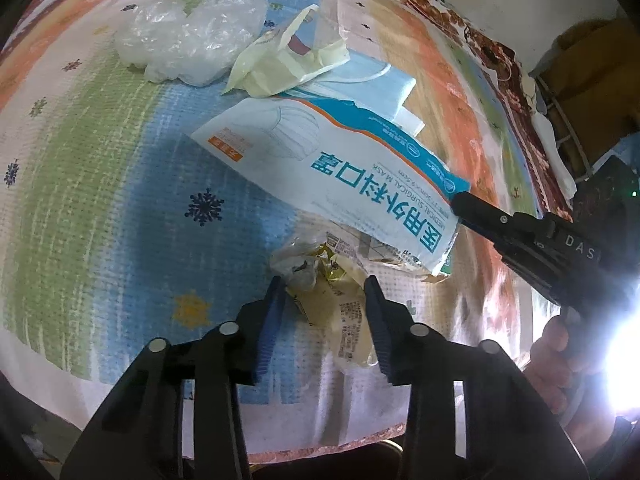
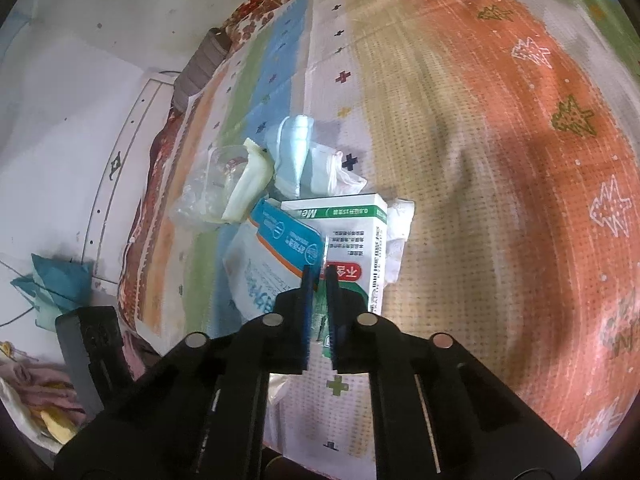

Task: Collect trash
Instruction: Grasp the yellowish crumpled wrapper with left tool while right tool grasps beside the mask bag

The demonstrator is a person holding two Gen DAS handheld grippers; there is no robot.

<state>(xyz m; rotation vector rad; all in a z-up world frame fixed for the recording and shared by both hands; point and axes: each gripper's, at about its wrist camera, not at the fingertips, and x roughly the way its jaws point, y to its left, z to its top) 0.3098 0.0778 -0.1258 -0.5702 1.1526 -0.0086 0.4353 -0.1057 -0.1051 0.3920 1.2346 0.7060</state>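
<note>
On the desk (image 1: 100,184) lies a patterned cloth in green, blue, orange and cream stripes with snowflake and tree motifs; a red floral cover (image 1: 516,80) shows along its far edge, with a pale wall (image 2: 100,20) behind it.

The trash sits clustered mid-cloth. At the far end is a crumpled clear plastic bag (image 1: 188,40), and beside it a pale yellow plastic bag (image 1: 280,60) lying partly over a blue surgical mask (image 1: 376,80). The medical mask packet (image 1: 340,184), white and teal, lies flat in the centre on top of other paper. In the right wrist view a white-and-green medicine box (image 2: 360,240) lies just right of the packet, with white tissue (image 2: 400,236) against its far side.

Left gripper (image 1: 326,284): fingers partly spread, straddling a crumpled yellowish wrapper (image 1: 320,280); the pads look to be at its sides, but I can't tell whether they grip it.

Right gripper (image 2: 320,276): fingers pressed nearly together, pinching the near corner of the mask packet. From the left wrist view its black tip meets the packet's right edge. A hand (image 1: 560,360) holds it lower right, next to strong glare.

Nothing blocks either gripper.
</note>
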